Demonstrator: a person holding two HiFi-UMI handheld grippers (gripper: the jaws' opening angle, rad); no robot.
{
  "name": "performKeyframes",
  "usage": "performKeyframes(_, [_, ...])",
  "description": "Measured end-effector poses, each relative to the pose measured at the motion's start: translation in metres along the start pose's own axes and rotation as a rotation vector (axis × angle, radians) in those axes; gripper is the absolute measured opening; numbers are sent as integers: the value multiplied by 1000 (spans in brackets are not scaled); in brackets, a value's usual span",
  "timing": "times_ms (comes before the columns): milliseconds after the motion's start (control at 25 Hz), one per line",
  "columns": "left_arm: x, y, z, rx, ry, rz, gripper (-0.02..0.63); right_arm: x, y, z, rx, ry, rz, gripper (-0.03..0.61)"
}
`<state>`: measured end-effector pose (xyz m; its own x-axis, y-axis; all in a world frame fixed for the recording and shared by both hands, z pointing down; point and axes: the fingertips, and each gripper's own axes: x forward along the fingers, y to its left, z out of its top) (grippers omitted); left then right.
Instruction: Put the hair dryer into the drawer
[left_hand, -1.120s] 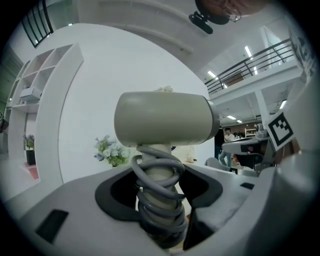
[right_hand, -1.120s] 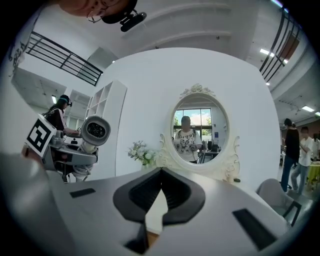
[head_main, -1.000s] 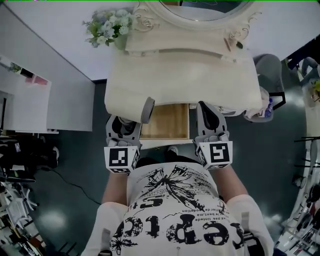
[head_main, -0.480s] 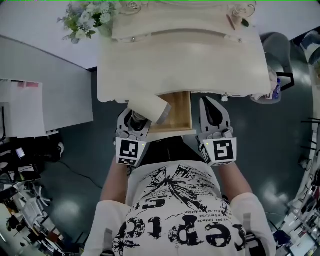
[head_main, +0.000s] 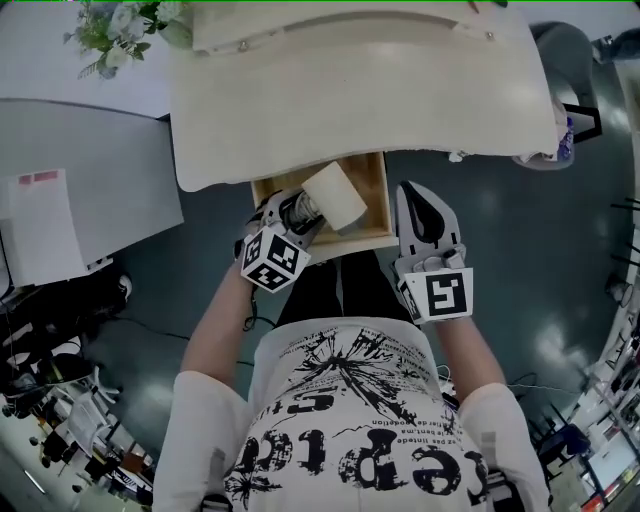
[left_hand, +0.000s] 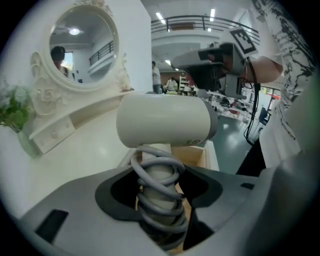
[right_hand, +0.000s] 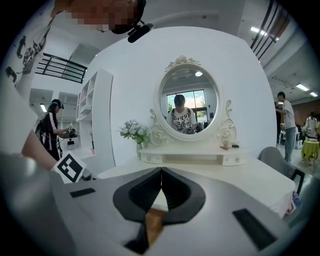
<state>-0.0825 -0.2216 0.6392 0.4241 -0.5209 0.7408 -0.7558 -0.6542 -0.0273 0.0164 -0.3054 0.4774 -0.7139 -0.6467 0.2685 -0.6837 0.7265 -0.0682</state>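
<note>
The cream hair dryer (head_main: 335, 195) hangs over the open wooden drawer (head_main: 372, 190) at the front of the dressing table (head_main: 360, 100). My left gripper (head_main: 298, 210) is shut on its handle, which is wrapped in a grey coiled cord. In the left gripper view the barrel (left_hand: 165, 121) lies crosswise above the jaws. The left gripper (left_hand: 160, 190) clamps the cord-wound handle (left_hand: 159, 175), and the drawer's wood (left_hand: 194, 155) shows behind it. My right gripper (head_main: 418, 195) is at the drawer's right front corner, shut and empty. In its own view the right gripper (right_hand: 161, 175) has its jaws pressed together.
An oval mirror (right_hand: 189, 102) and a vase of flowers (right_hand: 132, 131) stand at the back of the table. A grey chair (head_main: 570, 45) is at the right and a white cabinet (head_main: 70, 190) at the left. The floor is dark.
My left gripper has come down and rolled, carrying the hair dryer from the table's front edge to over the open drawer. The right gripper has sunk a little beside the drawer.
</note>
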Motion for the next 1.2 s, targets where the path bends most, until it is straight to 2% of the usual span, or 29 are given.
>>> performKeyframes(320, [75, -40, -49, 164, 269, -305, 252, -10, -11, -39, 42, 77, -50, 17])
performKeyframes(520, [106, -57, -68, 204, 376, -410, 252, -18, -22, -53, 74, 100, -71, 17])
performKeyframes(680, [127, -57, -79, 216, 432, -429, 252, -19, -28, -63, 88, 113, -72, 17])
performKeyframes(800, [137, -55, -85, 256, 455, -420, 252, -20, -32, -68, 99, 120, -80, 17])
performKeyframes(1040, [140, -53, -84, 270, 407, -401, 252, -18, -35, -75, 121, 132, -92, 17])
performKeyframes(1200, [140, -52, -85, 267, 403, -358, 259, -13, -30, -72, 121, 131, -84, 17])
